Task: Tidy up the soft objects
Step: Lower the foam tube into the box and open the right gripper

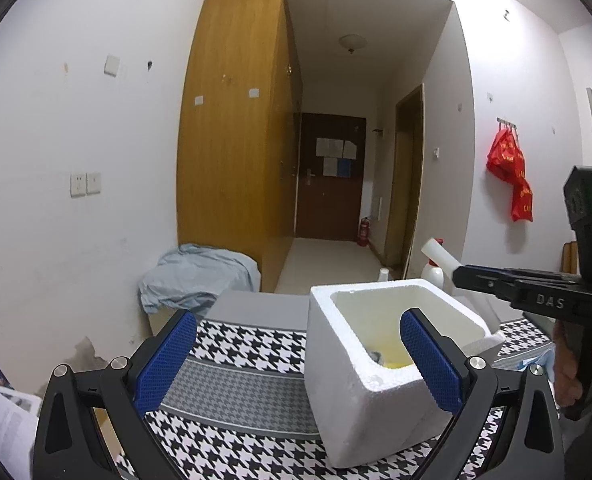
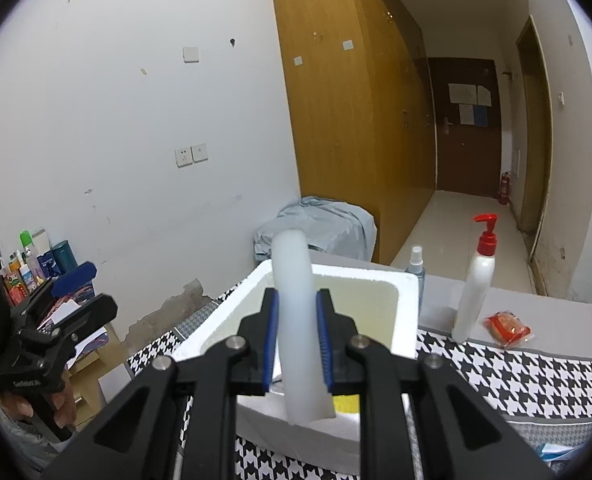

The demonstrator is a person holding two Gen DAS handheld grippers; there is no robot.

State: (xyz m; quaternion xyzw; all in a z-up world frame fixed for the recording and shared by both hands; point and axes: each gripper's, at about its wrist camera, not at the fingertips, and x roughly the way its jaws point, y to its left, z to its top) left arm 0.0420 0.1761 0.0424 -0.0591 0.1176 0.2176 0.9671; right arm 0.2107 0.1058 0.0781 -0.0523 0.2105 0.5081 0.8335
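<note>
White foam strip (image 2: 298,320) between right gripper (image 2: 298,344) fingers, above foam box (image 2: 406,312).

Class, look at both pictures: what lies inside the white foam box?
Inside the foam box a yellow thing lies at the bottom, with something grey beside it. The walls and the left hand-held gripper cover the rest.

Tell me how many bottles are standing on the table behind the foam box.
2: a white pump bottle with a red top, right of the foam box, and a small clear spray bottle right behind the box's far corner. Others may be hidden behind the box.
</note>
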